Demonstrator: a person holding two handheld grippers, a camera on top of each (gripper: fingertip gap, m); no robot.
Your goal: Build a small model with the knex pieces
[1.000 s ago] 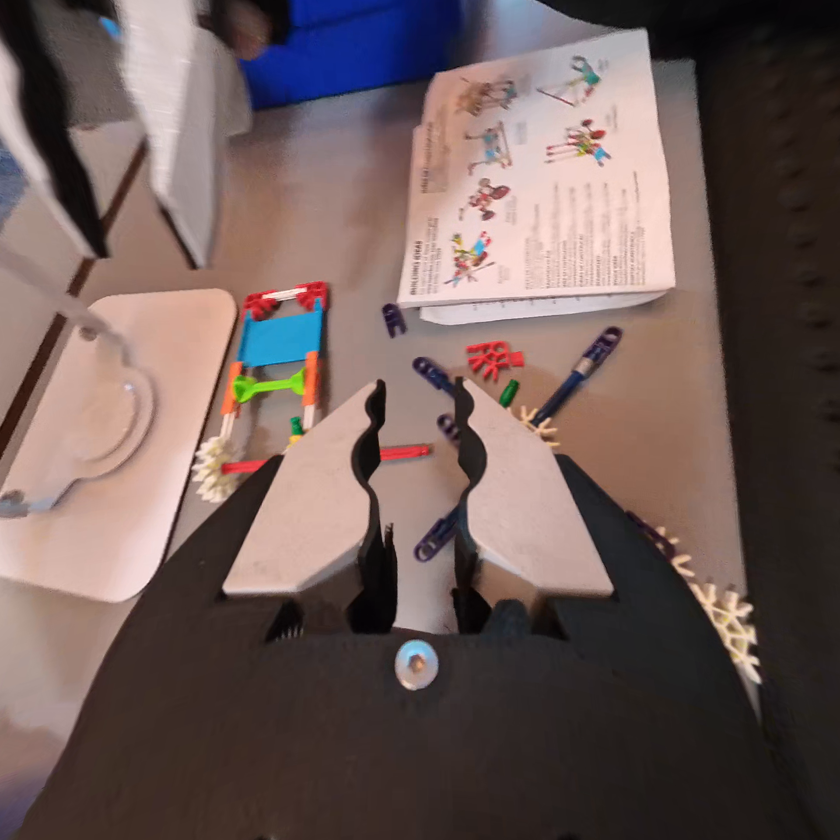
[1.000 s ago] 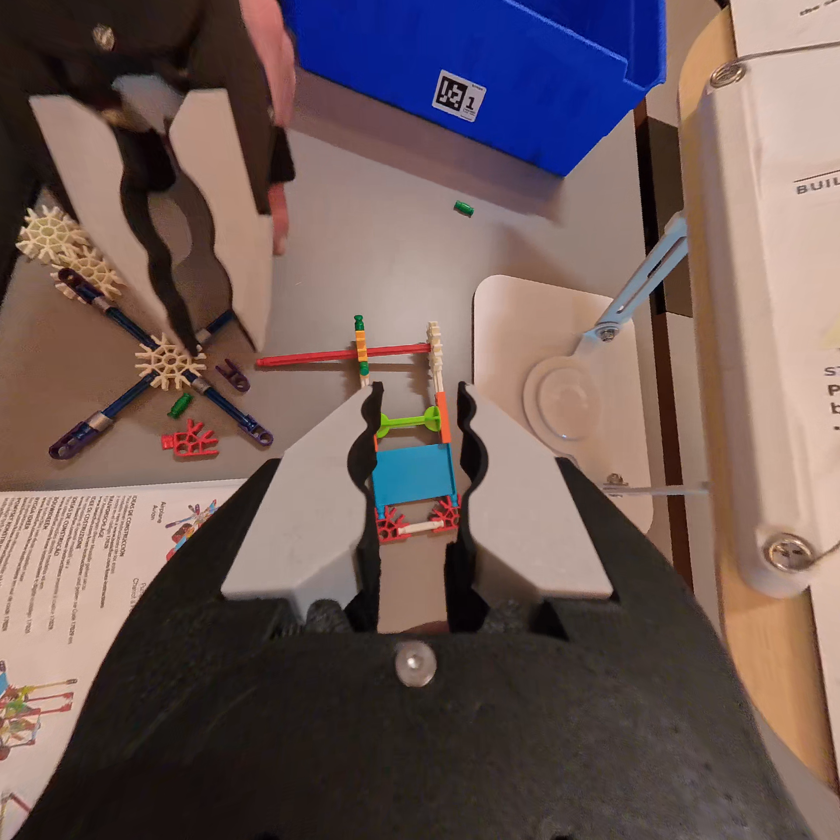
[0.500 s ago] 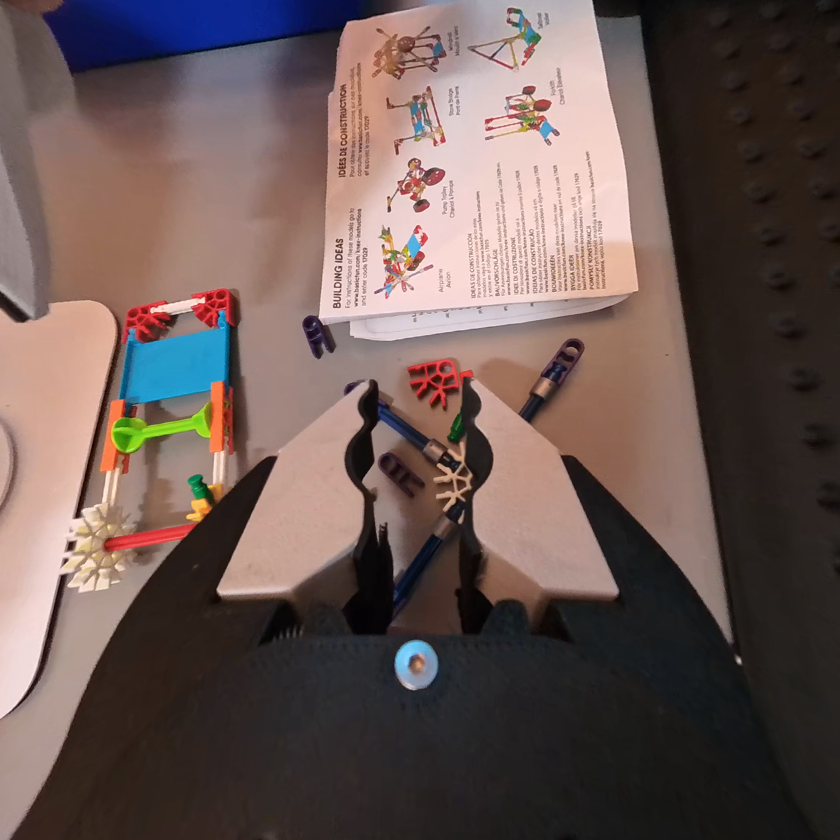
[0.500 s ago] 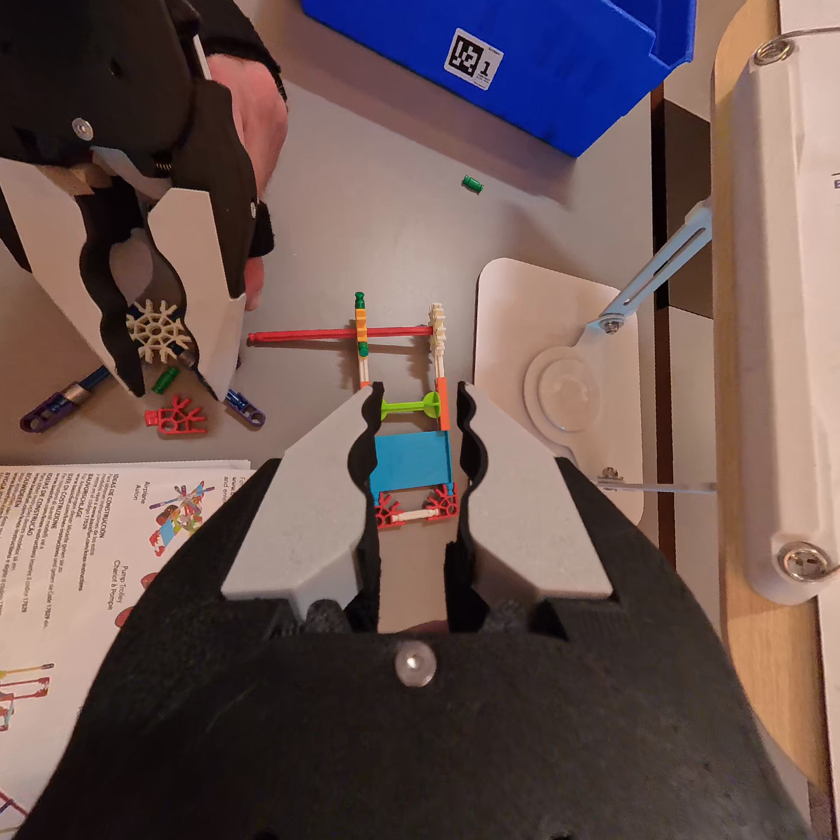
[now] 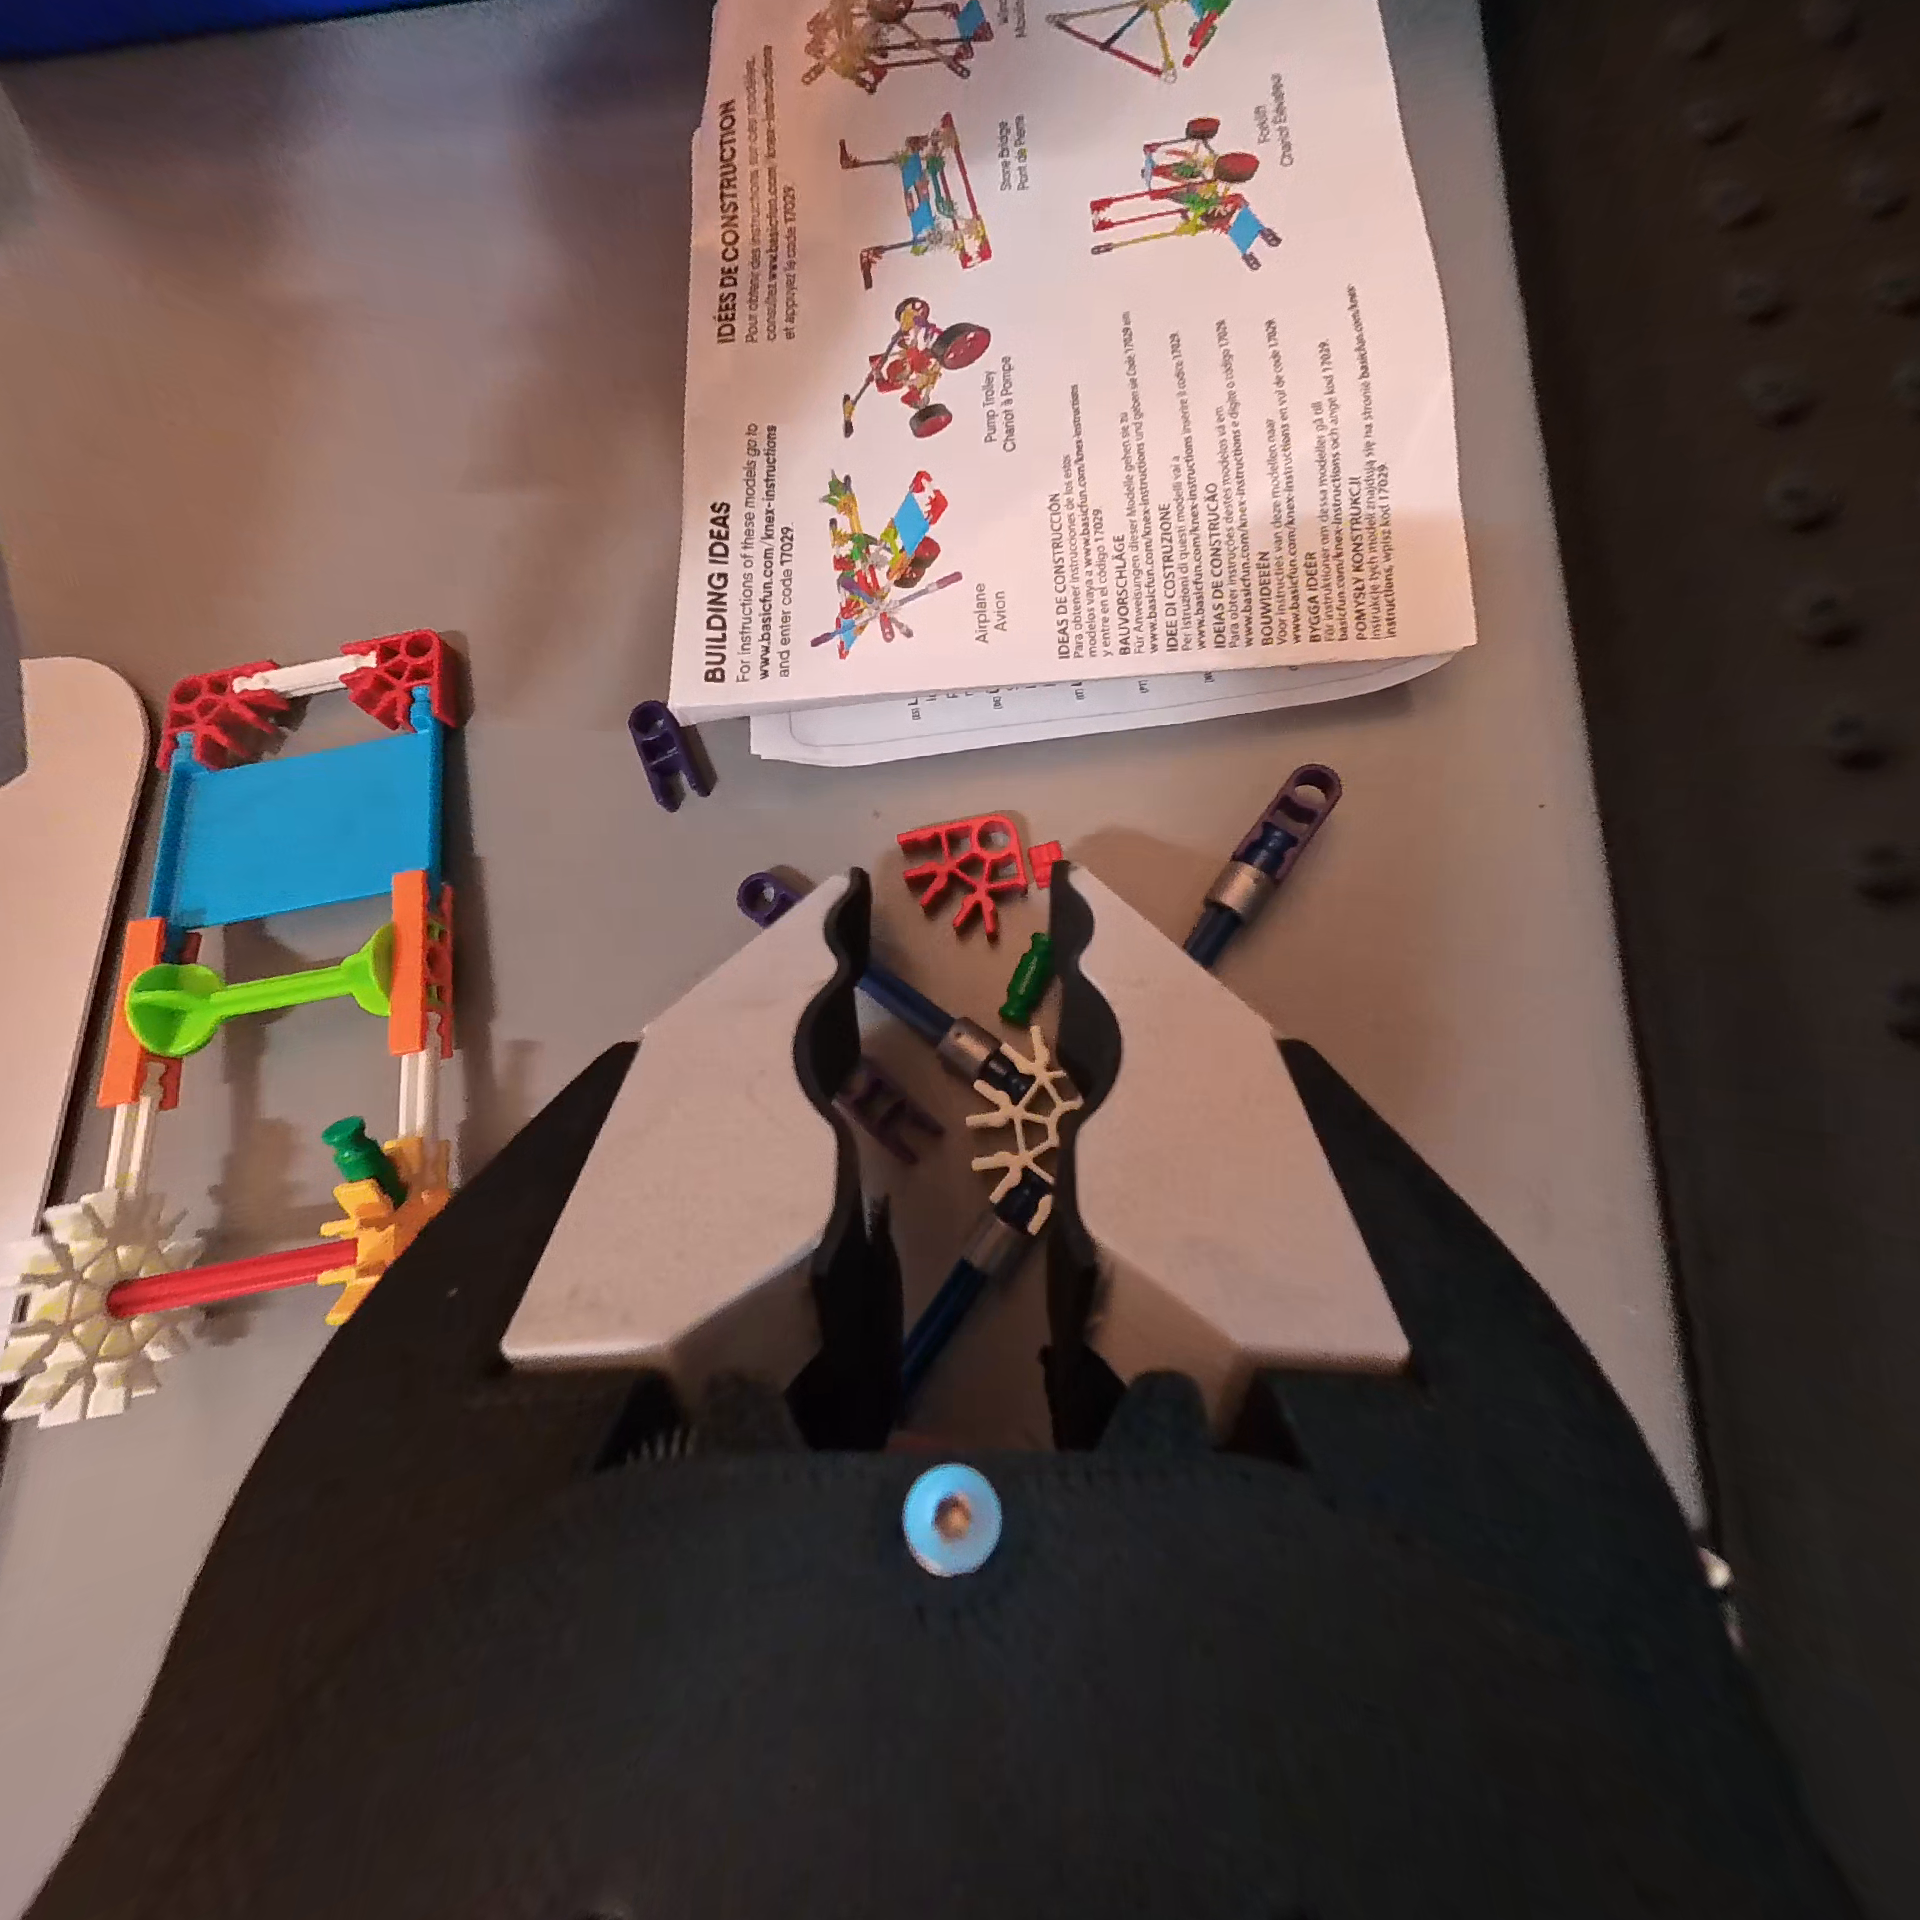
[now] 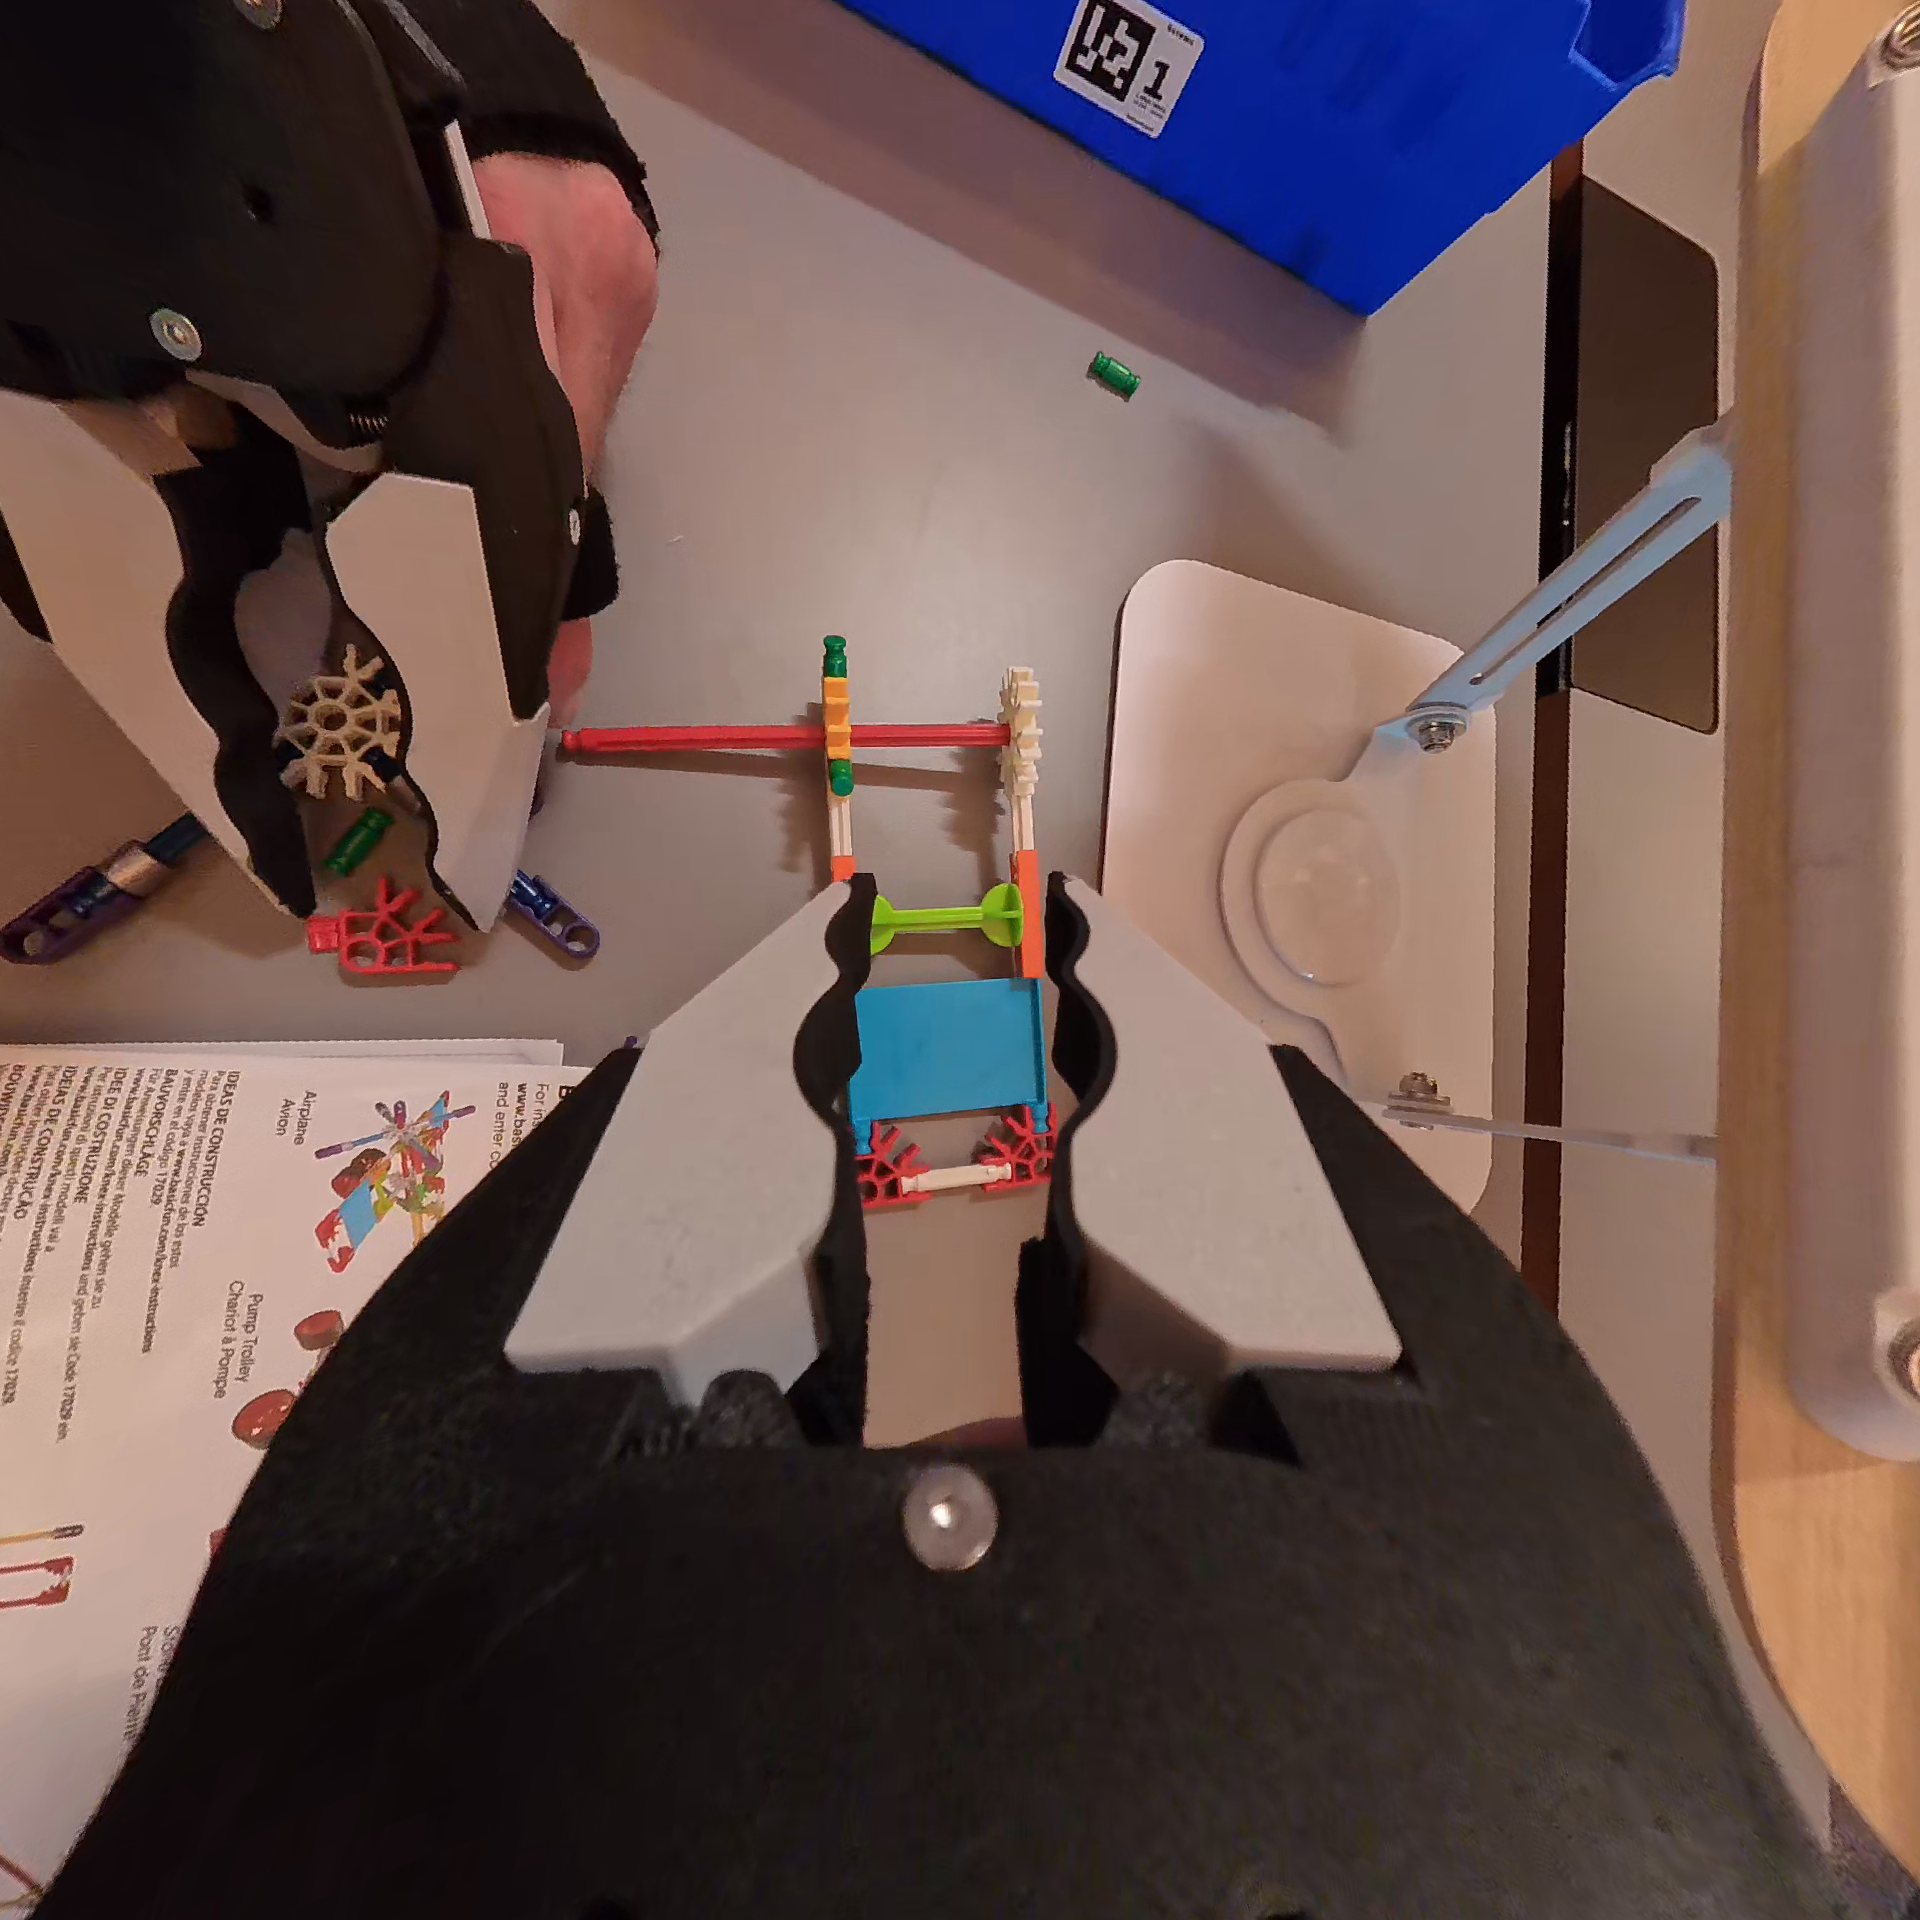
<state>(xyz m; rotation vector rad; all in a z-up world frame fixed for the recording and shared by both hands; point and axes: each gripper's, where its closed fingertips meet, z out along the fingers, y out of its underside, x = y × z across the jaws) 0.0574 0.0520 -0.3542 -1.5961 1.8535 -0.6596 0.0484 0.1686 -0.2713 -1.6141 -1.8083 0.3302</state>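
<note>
Left wrist view
Grip: your left gripper [image 5: 951, 883] stands spread, jaws apart and grasping nothing, low over a scatter of loose toy parts on the grey table [image 5: 416, 364].
Between the jaws: a cream snowflake connector [image 5: 1023, 1107] with dark blue rods [image 5: 904, 1003] plugged into it; a small green peg [image 5: 1025, 977] and a purple clip [image 5: 883, 1117] lie just beside it.
Ahead of the tips: a red corner connector [image 5: 961, 868], then a printed leaflet [image 5: 1070, 364] farther off.
To the side: a half-built frame [image 5: 296, 935] with a blue panel, a green spool and a red rod lies well apart from your jaws.
Handling: these look like light, stiff, smooth plastic bits. I judge that the snowflake would skid or tip if pinched at its thin spokes, so the rod beside the hub looks the surer hold.

Right wrist view
Grip: your right gripper [image 6: 951, 883] is released too, jaws apart and empty, hanging above the frame [image 6: 945, 1049].
Under the jaws: the blue panel end shows in the gap; whether the fingers touch it, I cannot tell.
Handling: the frame is likely snap-fitted and may pop apart; its two long side rails seem the sturdiest place to take it.
Around: the left gripper [image 6: 400, 914] with a hand [image 6: 582, 281] behind it, a blue bin [image 6: 1351, 135], a loose green peg [image 6: 1114, 374] and a white stand base [image 6: 1195, 727].
</note>
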